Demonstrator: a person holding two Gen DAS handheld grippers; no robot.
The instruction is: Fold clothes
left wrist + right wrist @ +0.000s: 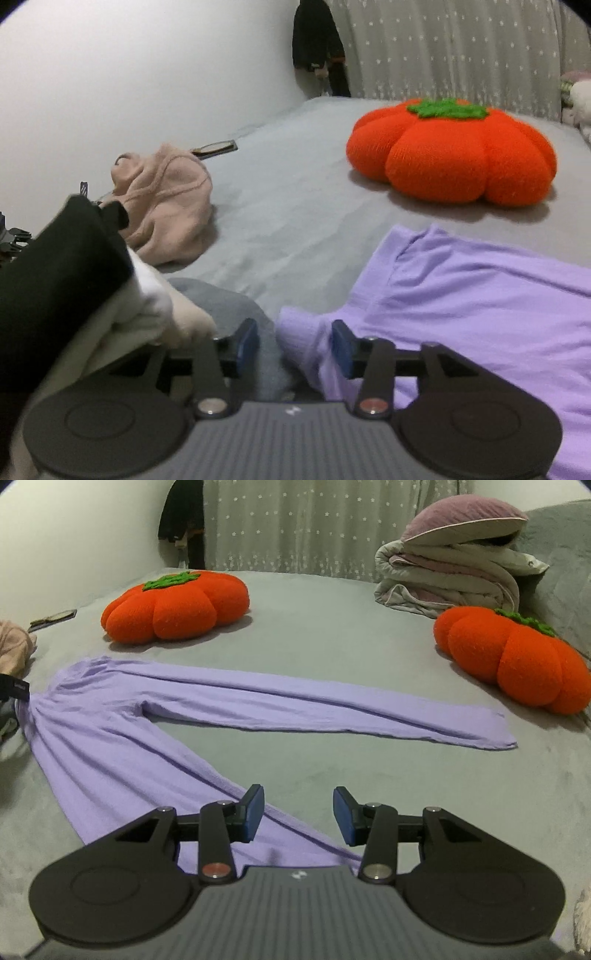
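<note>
Lilac trousers (122, 723) lie flat on the grey bed, the two legs spread apart toward the right. The waist end shows in the left wrist view (480, 306). My left gripper (294, 343) is open, with a fold of the waist edge between its blue pads (341, 349), not clamped. My right gripper (298, 816) is open and empty, just above the near trouser leg close to its hem.
Two orange pumpkin cushions (177, 605) (517, 657) lie on the bed (332, 635). Folded quilts and a pillow (454, 568) are stacked at the back right. A pink garment (166, 206) and a pile of black, white and grey clothes (74, 295) lie left.
</note>
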